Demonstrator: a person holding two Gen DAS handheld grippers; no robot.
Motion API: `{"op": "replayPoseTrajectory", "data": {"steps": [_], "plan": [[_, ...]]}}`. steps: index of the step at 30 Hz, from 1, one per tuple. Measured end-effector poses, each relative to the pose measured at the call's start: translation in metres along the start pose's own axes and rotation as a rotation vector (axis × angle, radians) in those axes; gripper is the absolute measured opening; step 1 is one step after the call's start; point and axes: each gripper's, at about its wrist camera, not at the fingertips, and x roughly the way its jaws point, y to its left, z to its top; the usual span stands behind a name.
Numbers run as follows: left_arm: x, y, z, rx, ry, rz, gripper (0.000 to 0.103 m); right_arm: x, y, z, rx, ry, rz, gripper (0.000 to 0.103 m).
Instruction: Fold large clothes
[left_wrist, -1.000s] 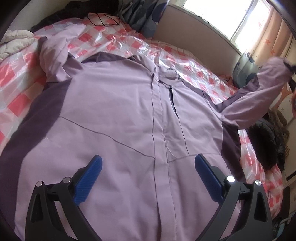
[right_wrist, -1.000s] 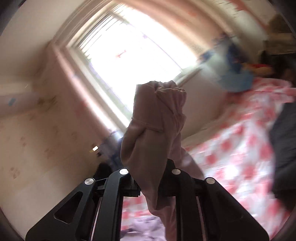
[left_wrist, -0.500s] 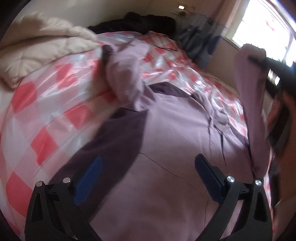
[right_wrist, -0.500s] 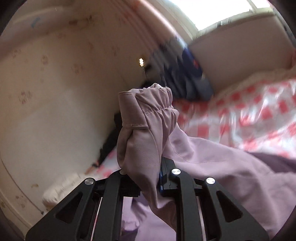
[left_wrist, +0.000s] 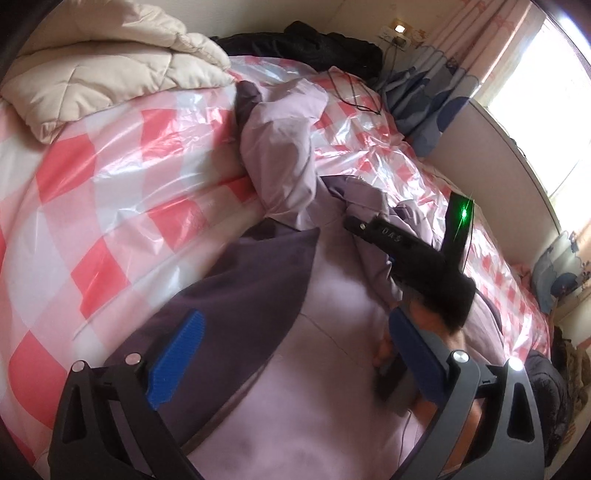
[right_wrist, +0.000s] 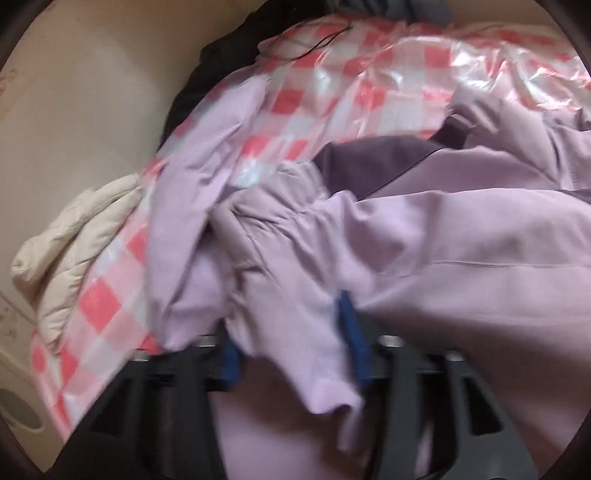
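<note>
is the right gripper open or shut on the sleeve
Partly open: the right gripper has blue pads apart, and the lilac jacket sleeve lies loosely between them.

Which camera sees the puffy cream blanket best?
The left wrist view: the cream quilt lies large and sharp at the bed's far corner. The right wrist view shows only a small, blurry bit of it at the left edge.
</note>
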Motion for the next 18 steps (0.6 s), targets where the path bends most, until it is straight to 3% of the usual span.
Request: {"op": "replayPoseTrajectory", "data": {"steps": [3, 4, 5, 7, 8, 10, 13, 17, 18], "plan": [[-0.011, -0.003, 0.001, 0.011, -0.043, -0.032, 0.096, -0.042, 0.013, -0.006, 0.019, 0.068, 0.132, 0.081], [-0.016, -0.006, 0.002, 0.019, -0.067, -0.043, 0.096, -0.067, 0.016, -0.006, 0.024, 0.055, 0.168, 0.081], [-0.022, -0.011, 0.003, 0.032, -0.099, -0.05, 0.096, -0.104, 0.014, -0.008, 0.016, -0.02, 0.177, 0.082], [-0.025, -0.034, 0.014, 0.095, -0.164, -0.047, 0.096, -0.169, 0.009, -0.012, -0.001, -0.15, 0.093, 0.088], [-0.021, -0.043, 0.02, 0.116, -0.158, -0.045, 0.096, -0.204, -0.007, -0.015, 0.006, -0.238, -0.027, 0.093], [-0.002, -0.07, 0.04, 0.158, -0.148, -0.058, 0.096, -0.244, -0.039, -0.021, 0.059, -0.332, -0.222, 0.096], [0.047, -0.111, 0.065, 0.243, -0.109, -0.021, 0.096, -0.266, -0.106, -0.034, 0.195, -0.336, -0.384, 0.096], [0.126, -0.144, 0.065, 0.368, -0.001, 0.064, 0.096, -0.248, -0.17, -0.065, 0.267, -0.254, -0.451, 0.096], [0.155, -0.145, 0.059, 0.408, 0.063, 0.114, 0.096, -0.24, -0.176, -0.071, 0.257, -0.242, -0.466, 0.096]]}}
